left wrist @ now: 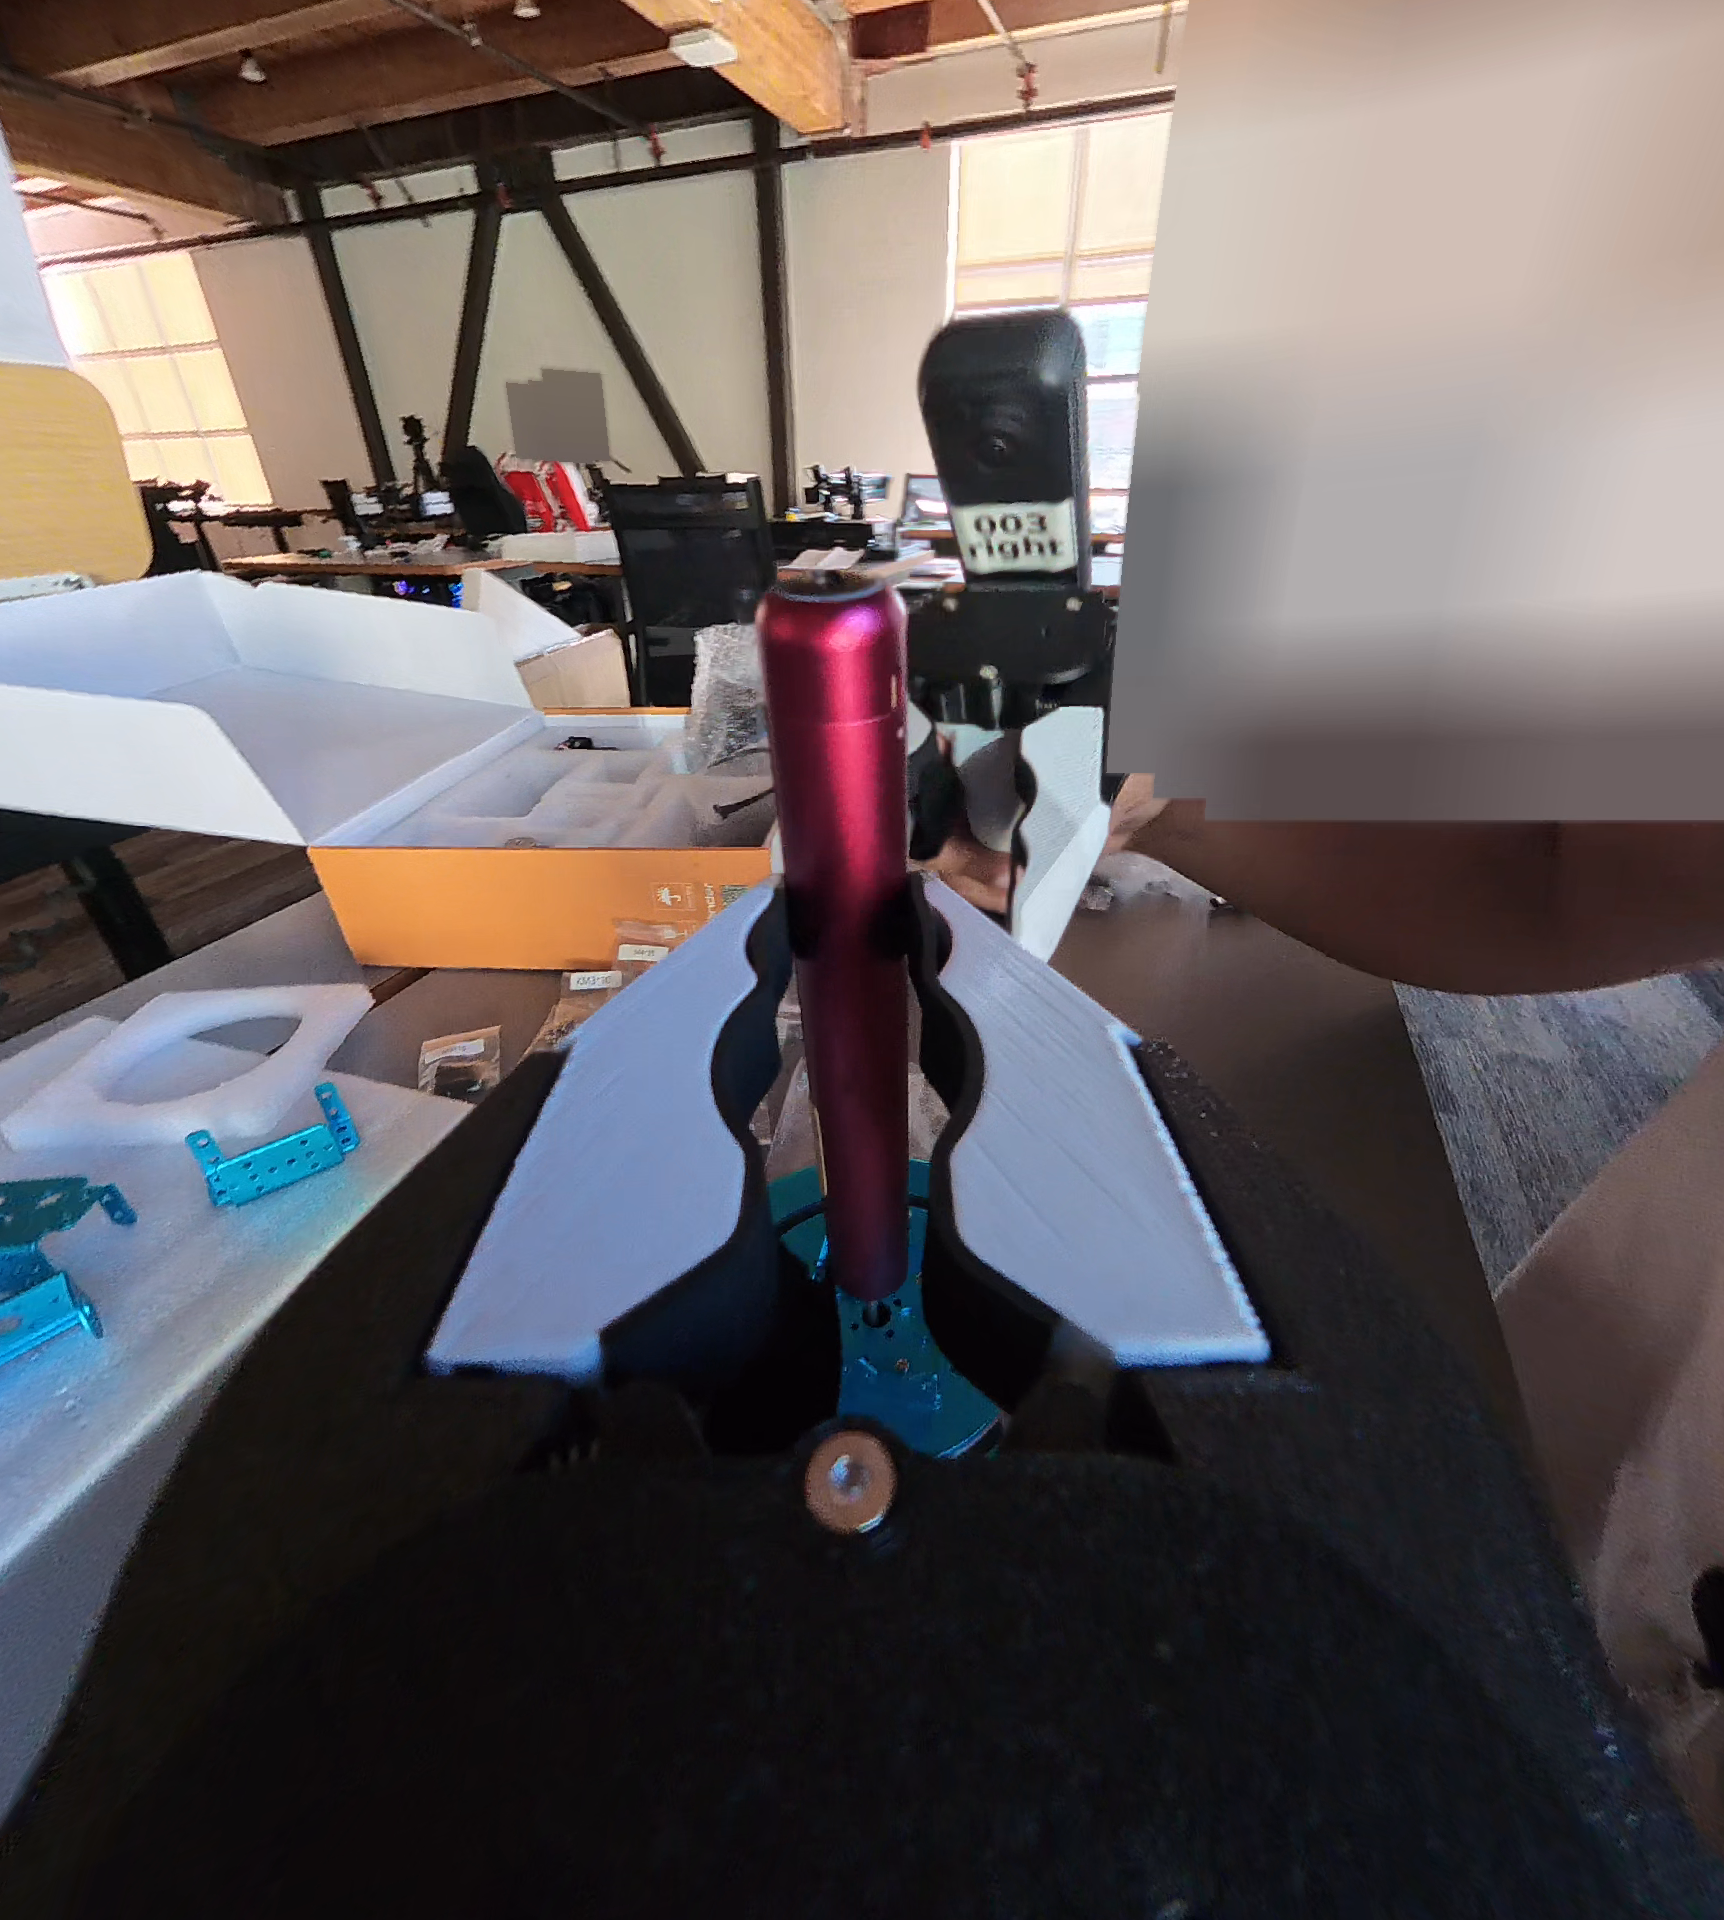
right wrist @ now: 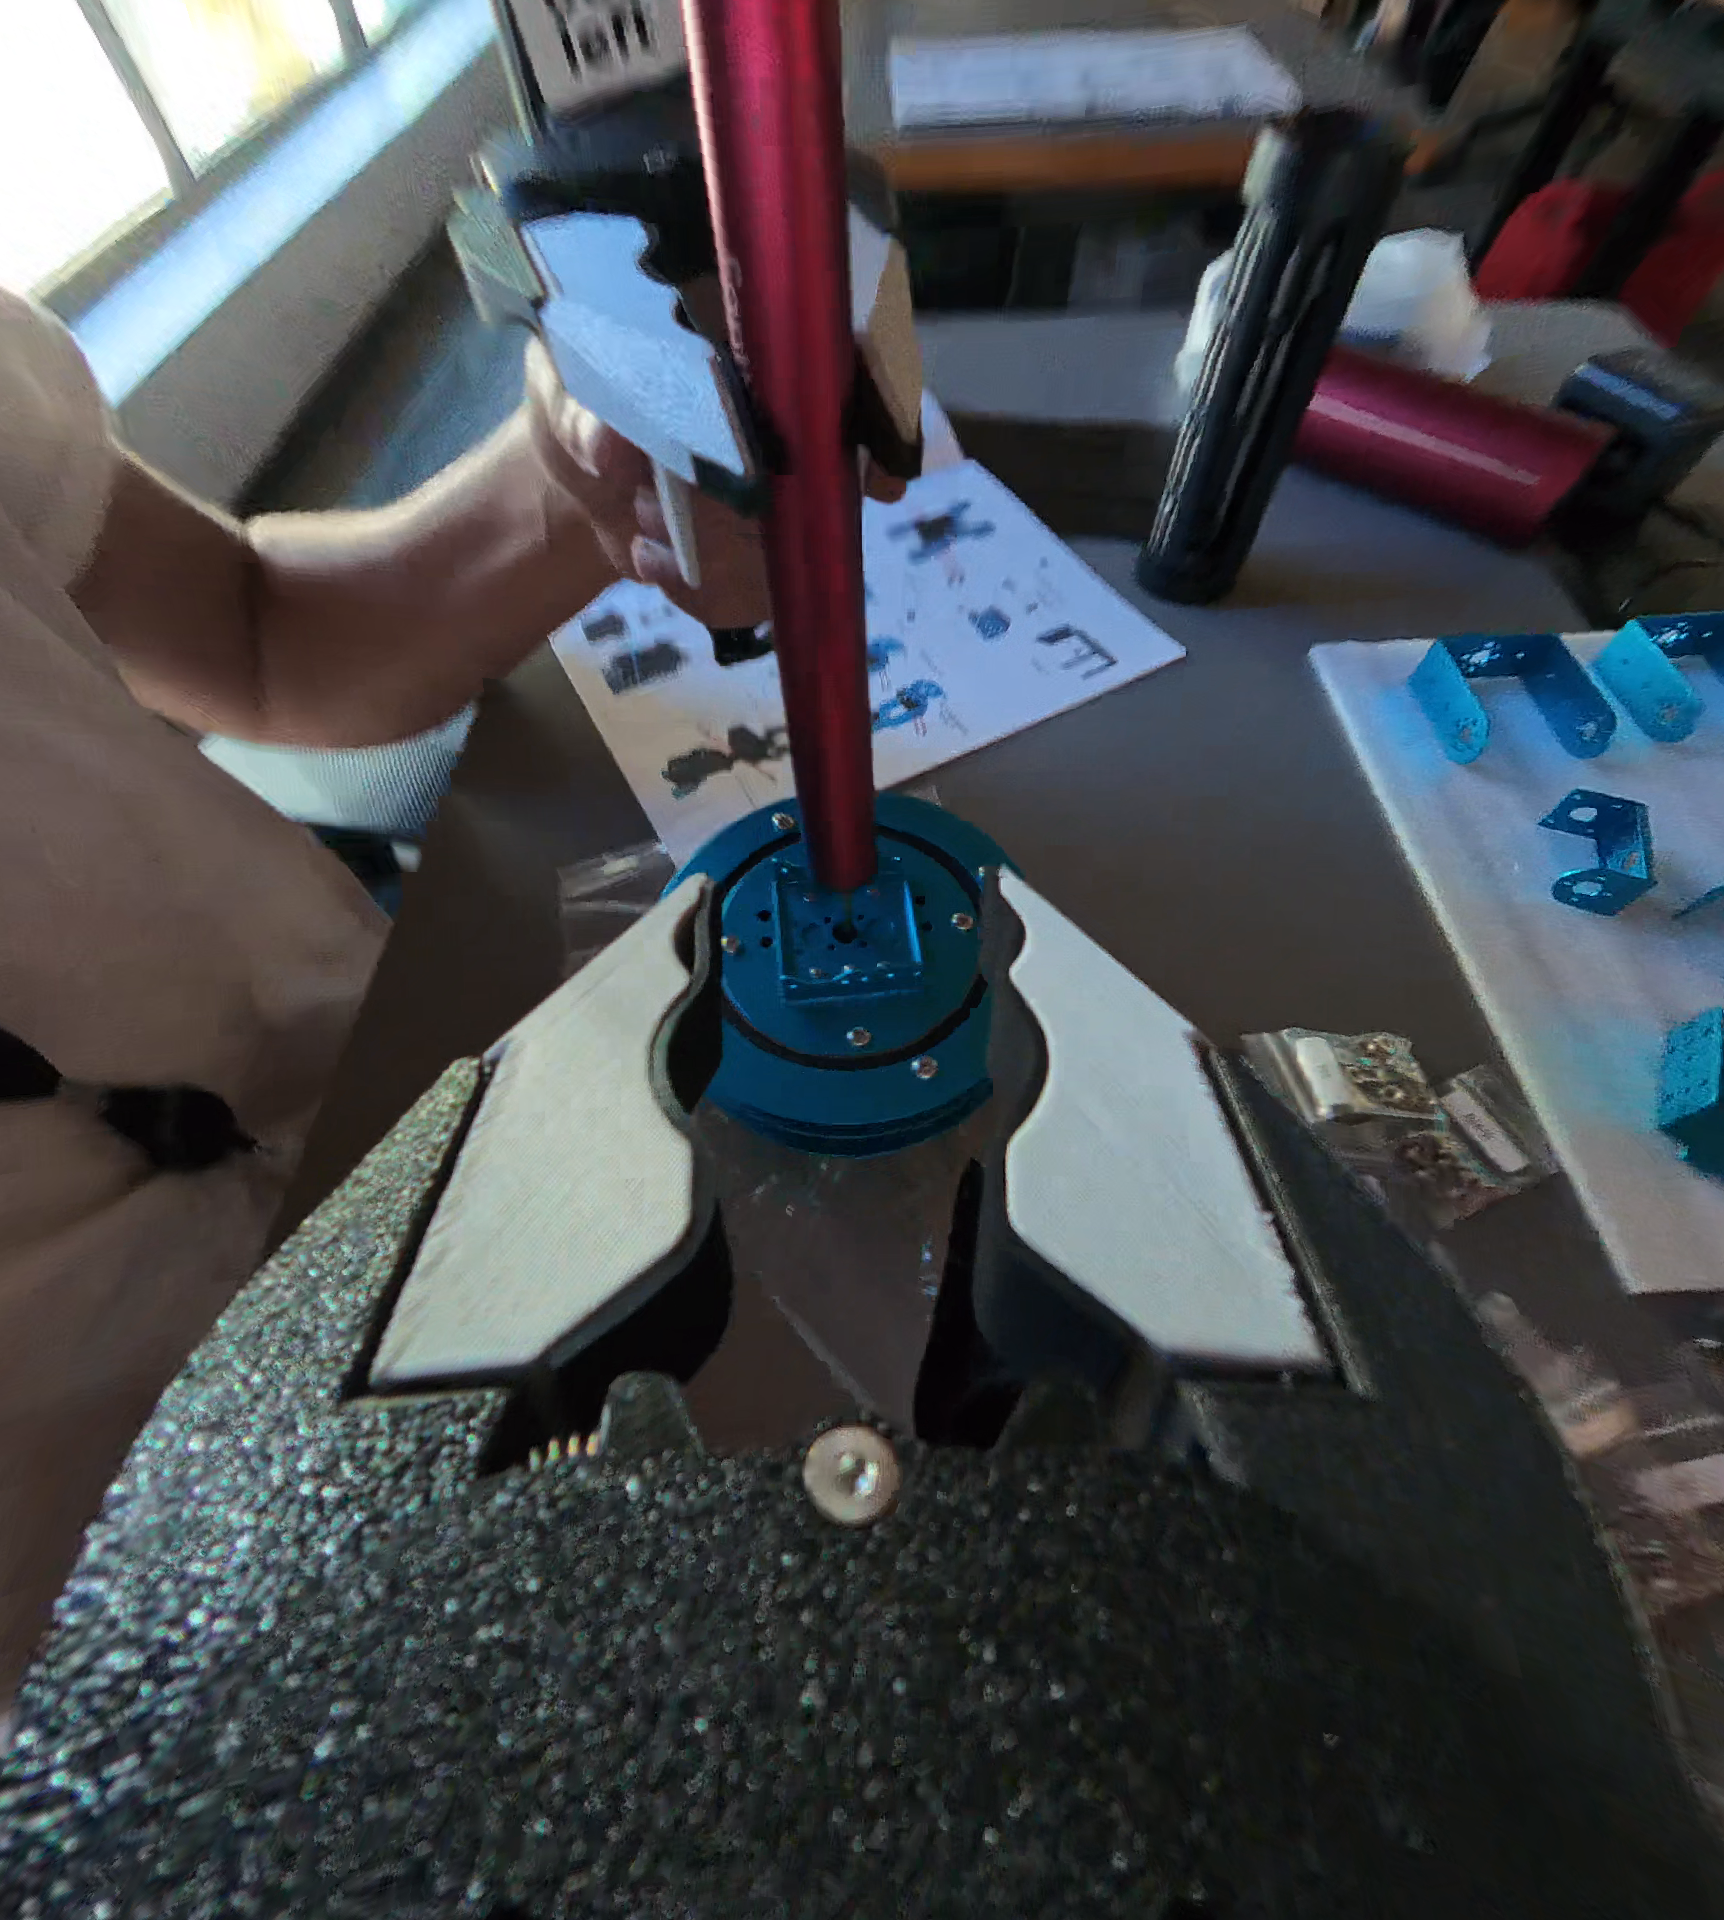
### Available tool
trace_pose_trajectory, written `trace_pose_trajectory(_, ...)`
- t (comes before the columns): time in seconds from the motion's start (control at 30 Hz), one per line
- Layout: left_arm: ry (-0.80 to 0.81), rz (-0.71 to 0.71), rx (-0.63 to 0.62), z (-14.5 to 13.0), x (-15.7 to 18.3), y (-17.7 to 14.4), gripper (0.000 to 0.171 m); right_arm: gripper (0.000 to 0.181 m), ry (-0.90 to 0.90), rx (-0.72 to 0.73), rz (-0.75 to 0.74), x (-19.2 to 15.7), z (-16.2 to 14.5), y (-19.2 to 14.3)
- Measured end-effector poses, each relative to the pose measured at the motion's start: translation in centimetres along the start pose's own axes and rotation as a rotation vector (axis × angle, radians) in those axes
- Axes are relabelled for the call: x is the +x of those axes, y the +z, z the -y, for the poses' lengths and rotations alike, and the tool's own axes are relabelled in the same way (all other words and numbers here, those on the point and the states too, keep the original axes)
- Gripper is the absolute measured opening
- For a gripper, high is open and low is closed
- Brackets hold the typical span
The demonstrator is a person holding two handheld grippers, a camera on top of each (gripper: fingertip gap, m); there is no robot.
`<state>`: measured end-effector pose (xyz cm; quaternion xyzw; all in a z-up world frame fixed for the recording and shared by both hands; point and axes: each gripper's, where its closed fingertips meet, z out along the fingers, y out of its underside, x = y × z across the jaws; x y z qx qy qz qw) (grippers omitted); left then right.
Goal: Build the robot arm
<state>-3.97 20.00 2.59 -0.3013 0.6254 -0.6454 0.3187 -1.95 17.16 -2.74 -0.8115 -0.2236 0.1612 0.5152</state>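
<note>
My left gripper is shut on a red cylindrical screwdriver and holds it upright. The driver's tip rests on a blue round base on the table. In the right wrist view my right gripper is shut on that blue round base, one finger on each side of it. A small square blue bracket sits on top of the base, and the screwdriver stands on it. The left gripper shows higher up around the driver. The right gripper shows beyond the driver in the left wrist view.
Several blue metal brackets lie on a white foam sheet to the right. Nearby are screw bags, an instruction sheet, a black cylinder and a red tube. An open orange box stands behind. My hands' fingertips stand some 7 centimeters from each other.
</note>
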Motion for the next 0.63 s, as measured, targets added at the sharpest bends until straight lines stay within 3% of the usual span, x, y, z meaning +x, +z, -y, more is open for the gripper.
trace_pose_trajectory(0.3, 0.003, -0.135, -0.023, -0.1, -0.1, -0.1, 0.021, 0.043, 0.211, 0.477, -0.02, -0.8, -1.7, -4.4)
trace_pose_trajectory(0.37, 0.013, -0.166, -0.032, -0.1, 0.2, -0.1, 0.021, 0.045, 0.249, 0.464, 0.05, -1.5, -1.8, -4.5)
trace_pose_trajectory(0.47, 0.025, -0.206, -0.034, -0.1, 0.6, -0.1, 0.021, 0.045, 0.232, 0.416, 0.006, -0.8, -3.2, -3.7)
trace_pose_trajectory(0.63, 0.007, -0.247, -0.019, -0.1, 0.7, -0.3, 0.02, 0.046, 0.296, 0.401, 0.092, -1.2, -4.0, -2.2)
